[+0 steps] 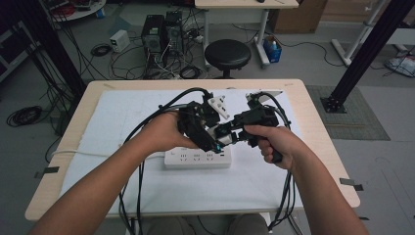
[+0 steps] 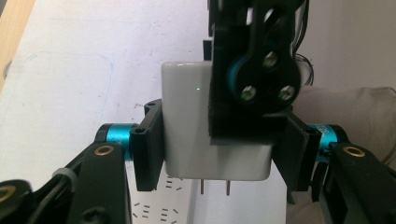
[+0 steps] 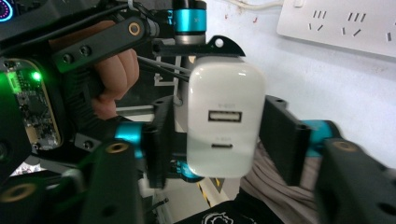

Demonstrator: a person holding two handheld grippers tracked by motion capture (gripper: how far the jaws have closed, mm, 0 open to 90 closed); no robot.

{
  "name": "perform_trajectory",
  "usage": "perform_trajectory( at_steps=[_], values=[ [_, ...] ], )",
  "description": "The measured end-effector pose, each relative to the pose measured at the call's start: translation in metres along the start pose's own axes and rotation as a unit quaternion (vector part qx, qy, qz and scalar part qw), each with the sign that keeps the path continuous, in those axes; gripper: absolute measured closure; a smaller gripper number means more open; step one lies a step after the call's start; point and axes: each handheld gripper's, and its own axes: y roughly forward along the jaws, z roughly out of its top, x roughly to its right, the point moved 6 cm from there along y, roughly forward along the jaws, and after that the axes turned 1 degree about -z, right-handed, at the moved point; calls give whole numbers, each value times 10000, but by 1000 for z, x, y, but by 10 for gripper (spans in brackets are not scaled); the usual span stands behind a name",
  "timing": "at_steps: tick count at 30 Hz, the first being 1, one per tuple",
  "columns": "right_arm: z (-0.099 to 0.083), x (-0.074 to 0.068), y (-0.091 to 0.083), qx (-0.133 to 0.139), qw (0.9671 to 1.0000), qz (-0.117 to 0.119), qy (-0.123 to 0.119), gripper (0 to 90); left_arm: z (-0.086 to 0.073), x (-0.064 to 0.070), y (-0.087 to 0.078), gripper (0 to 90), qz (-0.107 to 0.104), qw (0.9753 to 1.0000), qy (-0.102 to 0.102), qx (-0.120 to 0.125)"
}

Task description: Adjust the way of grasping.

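A white charger with two metal prongs pointing down hangs above a white power strip. My left gripper is shut on its two narrow sides. In the right gripper view the charger shows its end face with two USB ports. My right gripper stands open around it, one pad touching and a narrow gap on the other side. In the high view both grippers meet over the strip, left gripper and right gripper. One right-gripper jaw covers part of the charger's face in the left gripper view.
The power strip lies on a white mat that covers the wooden table; its cable runs off to the left. A black stool and computer cases stand on the floor beyond the far edge.
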Motion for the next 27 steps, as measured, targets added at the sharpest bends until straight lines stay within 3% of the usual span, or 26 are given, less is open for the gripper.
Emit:
perform_trajectory(
  at_steps=[9, 14, 17, 18, 19, 20, 21, 22, 25, 26, 27],
  values=[
    [0, 3, -3, 80, 9999, -124, -83, 612, 0, 0, 3, 423, 86, 9999, 58, -3],
    [0, 5, -1, 66, 9993, -337, -141, 619, 0, 1, 8, 423, 96, 9997, 97, -212],
    [0, 6, 0, 96, 9985, -503, -208, 619, 0, 0, 9, 297, 45, 9995, -67, -320],
    [1, 7, -1, 155, 9976, -626, -242, 619, -1, -2, 9, 283, 72, 9987, -188, -473],
    [1, 7, -1, 155, 9976, -626, -242, 619, -1, -2, 9, 277, 72, 9987, -188, -473],
    [1, 9, -4, 167, 9954, -906, -277, 619, -4, -2, 9, 237, 73, 9976, -259, -637],
    [1, 9, -4, 167, 9954, -906, -277, 619, -6, -4, 8, 237, 123, 9962, -352, -781],
    [1, 8, -7, 204, 9905, -1305, -377, 619, -9, -5, 6, 211, 136, 9951, -380, -904],
    [1, 8, -10, 199, 9870, -1524, -466, 619, -18, -10, -2, 211, 135, 9905, -682, -1188],
    [1, 6, -14, 190, 9794, -1924, -581, 619, -22, -12, -5, 211, 109, 9883, -796, -1300],
    [2, 5, -15, 181, 9748, -2133, -626, 619, -26, -13, -9, 211, 95, 9859, -895, -1411]
  ],
)
